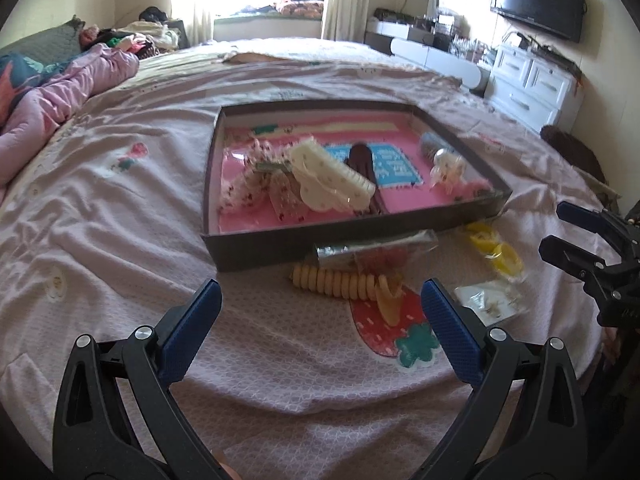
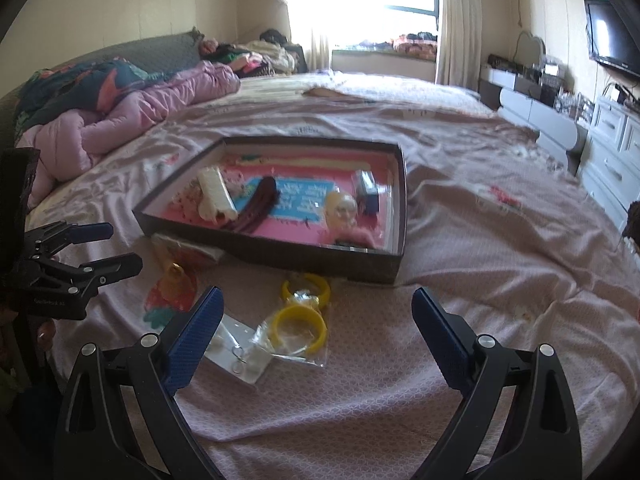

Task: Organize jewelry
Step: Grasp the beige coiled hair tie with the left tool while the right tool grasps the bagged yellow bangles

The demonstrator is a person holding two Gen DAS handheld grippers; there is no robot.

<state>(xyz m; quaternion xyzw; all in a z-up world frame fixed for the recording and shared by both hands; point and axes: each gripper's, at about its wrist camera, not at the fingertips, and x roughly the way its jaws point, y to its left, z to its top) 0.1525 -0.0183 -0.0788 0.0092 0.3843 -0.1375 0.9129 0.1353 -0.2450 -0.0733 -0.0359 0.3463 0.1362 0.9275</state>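
Jewelry bracelets are lying on the bed just ahead of the wide right tongs, while the wide left tongs are hovering farther away.

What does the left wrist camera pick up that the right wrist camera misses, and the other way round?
Only the left wrist view shows the yellow spiral hair tie lying whole on the bed in front of the box, and the white claw clip broadside.

Only the right wrist view shows the earring card clearly, with its hoops, just ahead of the right gripper.

Both show the dark box with its pink lining, the dark brown clip inside, the bagged yellow bangles outside, and both grippers with jaws wide open, holding nothing.
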